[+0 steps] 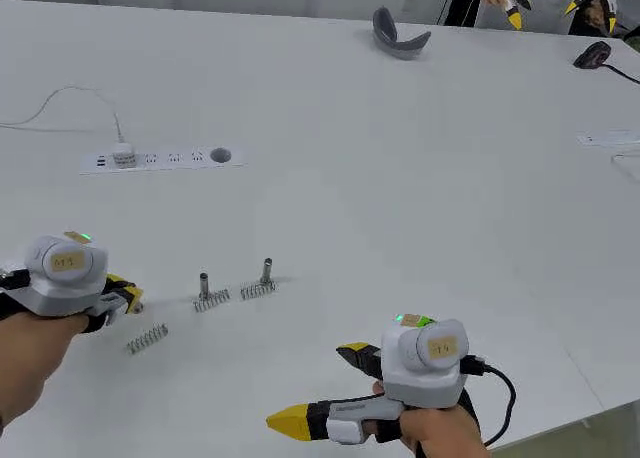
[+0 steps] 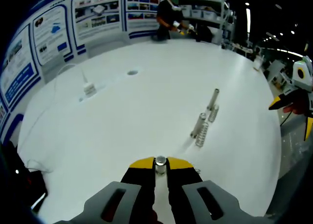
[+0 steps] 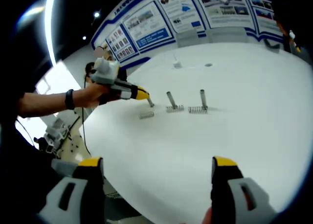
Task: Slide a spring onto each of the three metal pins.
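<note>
Three springs lie flat on the desk (image 1: 400,178) and none is on a pin, so by my reading no part of the task is done yet. The loose spring (image 1: 147,339) lies alone, near the left claw (image 1: 133,298). The middle spring (image 1: 211,300) lies at the foot of the near pin (image 1: 204,285), and the far spring (image 1: 257,290) at the foot of the far pin (image 1: 266,270). Both of these pins stand upright.

The left claw is clenched on the third pin (image 2: 160,160), seen end-on between its yellow tips in the left gripper view. The right claw (image 1: 322,386) is released, its jaws wide apart and grasping nothing, well apart from the pins. All three springs remain to be threaded.

In the head view the held pin is hidden behind the left claw's tips. I cannot tell whether its lower end rests on the desk. Whether the two springs touch their pins is too small to make out.
</note>
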Motion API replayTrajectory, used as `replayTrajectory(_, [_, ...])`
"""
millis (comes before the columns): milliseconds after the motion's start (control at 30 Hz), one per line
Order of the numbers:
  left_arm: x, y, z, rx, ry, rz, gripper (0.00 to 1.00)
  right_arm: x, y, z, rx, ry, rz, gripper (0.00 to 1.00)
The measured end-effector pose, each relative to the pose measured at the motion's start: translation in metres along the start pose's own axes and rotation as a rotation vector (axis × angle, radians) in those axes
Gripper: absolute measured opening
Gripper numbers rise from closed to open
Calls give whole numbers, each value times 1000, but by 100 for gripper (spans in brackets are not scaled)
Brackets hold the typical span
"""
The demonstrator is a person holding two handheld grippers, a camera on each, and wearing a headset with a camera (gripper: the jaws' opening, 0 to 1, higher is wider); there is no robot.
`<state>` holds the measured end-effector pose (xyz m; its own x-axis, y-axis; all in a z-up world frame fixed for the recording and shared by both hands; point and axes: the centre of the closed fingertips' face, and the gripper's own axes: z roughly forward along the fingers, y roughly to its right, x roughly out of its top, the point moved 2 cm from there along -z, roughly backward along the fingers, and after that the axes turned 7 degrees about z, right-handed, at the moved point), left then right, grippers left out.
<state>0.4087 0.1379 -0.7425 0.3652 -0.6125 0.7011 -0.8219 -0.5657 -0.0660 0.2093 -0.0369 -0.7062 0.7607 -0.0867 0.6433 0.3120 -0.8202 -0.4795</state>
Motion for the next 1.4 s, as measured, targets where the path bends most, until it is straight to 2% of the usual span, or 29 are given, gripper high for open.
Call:
replayTrajectory(367, [-2, -1, 0, 5, 2, -9, 9, -3, 0, 1, 0, -2, 7, 93])
replayTrajectory(633, [-8, -1, -4, -3, -10, -35, 19, 0, 0, 1, 2, -2, 2, 93])
replayTrajectory(800, [-14, -1, -12, -1, -13, -62, 24, 2, 0, 1, 1, 3, -2, 93])
replayTrajectory(933, [-21, 2, -19, 4, -29, -61, 29, 2, -2, 0, 2, 6, -4, 93])
replayTrajectory(1200, [-33, 11, -37, 6, -12, -104, 32, 1, -5, 3, 8, 1, -10, 93])
replayTrajectory(1400, [-42, 18, -50, -3, 2, -137, 38, 3, -6, 5, 11, 1, -21, 93])
